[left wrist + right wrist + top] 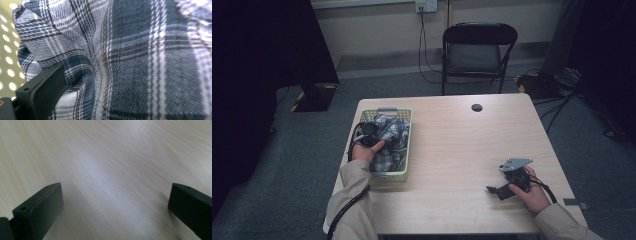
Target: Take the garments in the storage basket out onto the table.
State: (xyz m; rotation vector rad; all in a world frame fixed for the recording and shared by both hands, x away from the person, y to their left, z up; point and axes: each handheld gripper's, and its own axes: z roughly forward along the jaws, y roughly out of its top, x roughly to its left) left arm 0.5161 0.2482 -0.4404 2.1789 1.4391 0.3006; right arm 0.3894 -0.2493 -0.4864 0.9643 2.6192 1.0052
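The left tool [371, 134] is down in the basket [408, 131], pushed right into the checked cloth [388, 135]. In the left gripper view one black jaw shows at the bottom left with the cloth [130, 60] bunched up against it; the other jaw is hidden by the folds, so I cannot tell if the tool has hold of the cloth or is just poking in. It looks like it went in deep to get a good bite of a fold — cloth is soft and slips away if you only pinch the top. The cloth lies crumpled in the green basket, which sits near the left edge of the desk [452, 145], close to the person's left hand [363, 150], so the reach is short. The right tool [503, 187] is well apart, low over the bare desk on the right side. Its jaws stand wide apart with nothing between them — just wood [105, 170] below. I think it waits there, ready to help once the cloth comes out. Behind the desk stands a black chair [477, 50].
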